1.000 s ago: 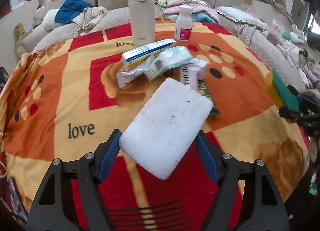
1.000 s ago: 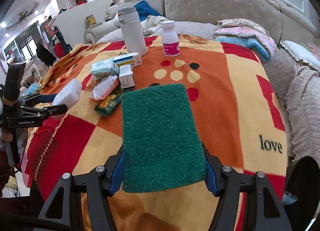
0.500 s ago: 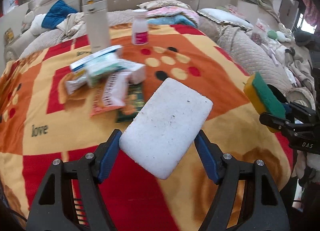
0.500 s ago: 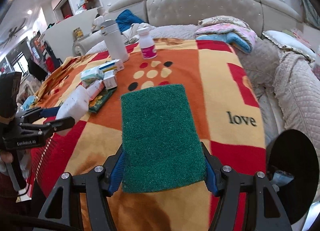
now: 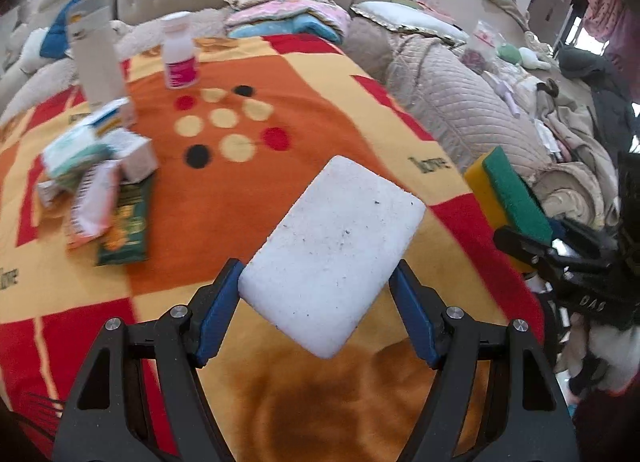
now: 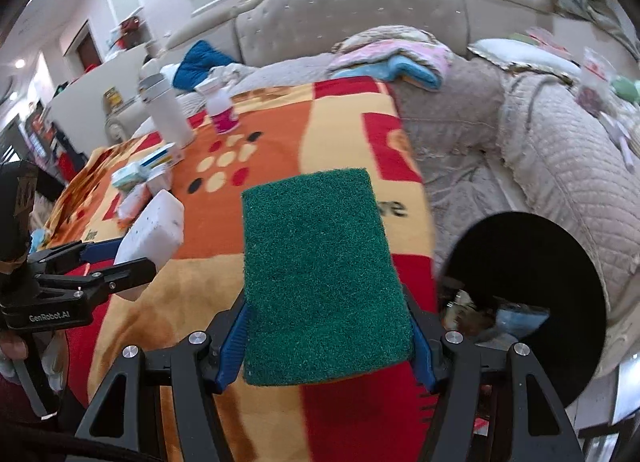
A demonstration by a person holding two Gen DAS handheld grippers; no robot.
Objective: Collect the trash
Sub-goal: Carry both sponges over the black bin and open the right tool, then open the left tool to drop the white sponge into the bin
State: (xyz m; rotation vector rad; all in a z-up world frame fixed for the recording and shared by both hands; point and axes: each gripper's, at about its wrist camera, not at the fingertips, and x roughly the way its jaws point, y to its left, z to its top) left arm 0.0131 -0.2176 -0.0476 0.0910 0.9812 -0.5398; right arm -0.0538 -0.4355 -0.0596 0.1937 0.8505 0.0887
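Observation:
My left gripper [image 5: 316, 314] is shut on a white foam sponge [image 5: 332, 250], held above the blanket; it also shows in the right wrist view [image 6: 154, 232]. My right gripper [image 6: 328, 346] is shut on a green and yellow scouring sponge [image 6: 320, 278], also seen at the right of the left wrist view [image 5: 508, 193]. A black trash bin [image 6: 524, 262] with litter inside stands right of the bed, beside the right gripper. A pile of wrappers and small boxes [image 5: 96, 173] lies on the blanket at the left.
The red, orange and yellow blanket [image 5: 248, 189] covers the bed. A white thermos [image 5: 98, 57] and a white bottle with a pink label [image 5: 180, 57] stand at the far side. Quilted bedding [image 5: 460, 101] and pillows [image 6: 392, 57] lie to the right.
Both grippers have swung to the right with their sponges. The pile of wrappers has shifted to the left of the views and the black bin has come into the right wrist view.

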